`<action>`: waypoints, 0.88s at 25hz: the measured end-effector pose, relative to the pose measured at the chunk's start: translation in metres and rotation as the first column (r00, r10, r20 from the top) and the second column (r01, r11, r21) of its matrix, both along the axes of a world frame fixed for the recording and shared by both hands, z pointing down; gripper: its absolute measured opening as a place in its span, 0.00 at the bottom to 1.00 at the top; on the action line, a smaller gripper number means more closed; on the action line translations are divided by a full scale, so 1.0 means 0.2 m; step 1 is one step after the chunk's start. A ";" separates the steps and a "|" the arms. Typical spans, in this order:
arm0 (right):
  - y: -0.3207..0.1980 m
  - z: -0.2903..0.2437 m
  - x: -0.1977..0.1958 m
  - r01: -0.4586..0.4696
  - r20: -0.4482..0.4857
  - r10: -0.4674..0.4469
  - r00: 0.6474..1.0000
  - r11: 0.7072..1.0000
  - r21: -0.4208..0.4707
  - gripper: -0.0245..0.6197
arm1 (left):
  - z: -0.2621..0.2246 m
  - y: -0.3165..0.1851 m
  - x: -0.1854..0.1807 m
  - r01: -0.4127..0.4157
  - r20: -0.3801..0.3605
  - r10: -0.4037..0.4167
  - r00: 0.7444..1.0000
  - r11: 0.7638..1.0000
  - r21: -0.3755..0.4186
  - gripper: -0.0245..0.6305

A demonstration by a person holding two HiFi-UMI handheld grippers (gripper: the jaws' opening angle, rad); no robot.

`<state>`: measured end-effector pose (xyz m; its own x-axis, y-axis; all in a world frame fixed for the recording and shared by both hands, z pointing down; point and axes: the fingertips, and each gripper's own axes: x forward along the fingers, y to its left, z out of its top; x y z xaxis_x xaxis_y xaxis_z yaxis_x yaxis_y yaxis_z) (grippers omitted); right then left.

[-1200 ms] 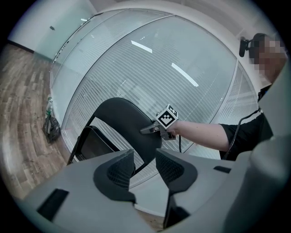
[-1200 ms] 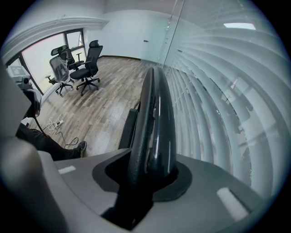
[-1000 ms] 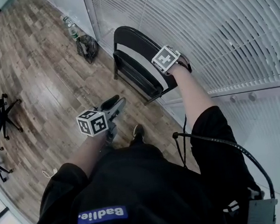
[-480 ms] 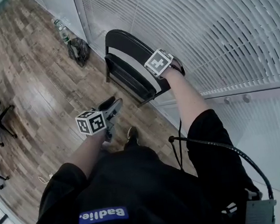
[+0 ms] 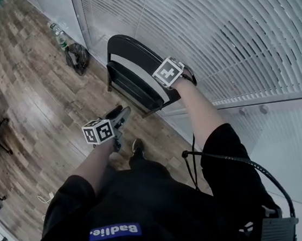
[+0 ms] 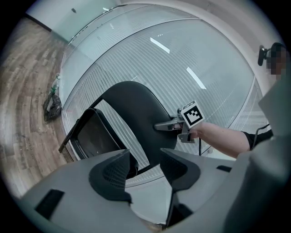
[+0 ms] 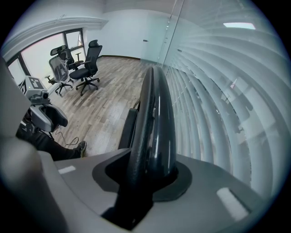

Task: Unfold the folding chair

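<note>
One black chair [image 5: 134, 84], still folded; two grippers. Right gripper [image 7: 149, 175] clamps its backrest edge. Left gripper [image 6: 143, 169] has just been opening, nothing between its jaws.

One folding chair [image 5: 131, 84], two tools [image 6: 143, 169] [image 7: 150, 175], two office chairs [image 7: 88, 68] [image 7: 61, 67].

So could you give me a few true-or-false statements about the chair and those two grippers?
1. The right gripper is clamped on the chair's top edge. True.
2. The left gripper grips the seat. False: its jaws have just been opening, and nothing is between them.
3. The chair stands unfolded in mid-room. False: it is folded, beside the blinds.
4. A dark bag lies on the floor. True.
</note>
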<state>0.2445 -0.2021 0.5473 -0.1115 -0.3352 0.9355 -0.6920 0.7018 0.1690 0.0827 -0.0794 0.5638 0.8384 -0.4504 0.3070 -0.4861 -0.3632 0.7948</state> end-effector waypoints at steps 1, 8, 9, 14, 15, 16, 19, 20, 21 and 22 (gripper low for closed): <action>0.00 -0.01 0.00 -0.001 -0.002 0.001 1.000 1.000 0.002 0.23 | 0.01 0.00 0.00 0.000 -0.004 0.000 1.000 1.000 -0.005 0.32; -0.02 0.01 0.01 -0.003 0.001 0.003 1.000 1.000 0.006 0.23 | 0.10 -0.08 0.05 0.008 -0.010 -0.009 1.000 1.000 -0.025 0.32; -0.02 0.02 0.00 0.001 0.002 -0.001 1.000 1.000 0.007 0.23 | 0.12 -0.09 0.06 0.014 -0.009 -0.014 1.000 1.000 -0.026 0.33; 0.00 0.02 -0.01 0.014 0.001 -0.014 1.000 1.000 0.006 0.23 | 0.19 -0.08 0.11 0.008 -0.008 -0.008 1.000 0.999 -0.051 0.33; 0.01 0.01 -0.01 0.013 0.001 -0.013 1.000 1.000 0.005 0.22 | 0.20 -0.08 0.13 0.001 -0.013 -0.002 1.000 0.998 -0.061 0.33; 0.01 0.00 -0.01 0.012 0.001 -0.012 1.000 1.000 0.005 0.22 | 0.21 -0.08 0.14 -0.002 -0.016 0.001 1.000 0.998 -0.069 0.33; 0.00 0.02 0.00 0.012 0.004 -0.012 1.000 1.000 0.008 0.22 | 0.27 -0.11 0.17 0.006 -0.014 -0.007 1.000 0.997 -0.079 0.33; 0.00 0.02 0.00 0.012 0.005 -0.012 1.000 1.000 0.009 0.22 | 0.29 -0.12 0.18 0.010 -0.011 -0.011 1.000 0.997 -0.080 0.33; 0.00 0.03 0.00 0.013 0.006 -0.013 1.000 1.000 0.007 0.22 | 0.31 -0.14 0.19 0.014 -0.007 -0.015 1.000 0.997 -0.080 0.33; 0.00 0.03 0.00 0.014 0.008 -0.014 1.000 1.000 0.006 0.22 | 0.32 -0.15 0.20 0.019 -0.002 -0.020 1.000 0.997 -0.078 0.33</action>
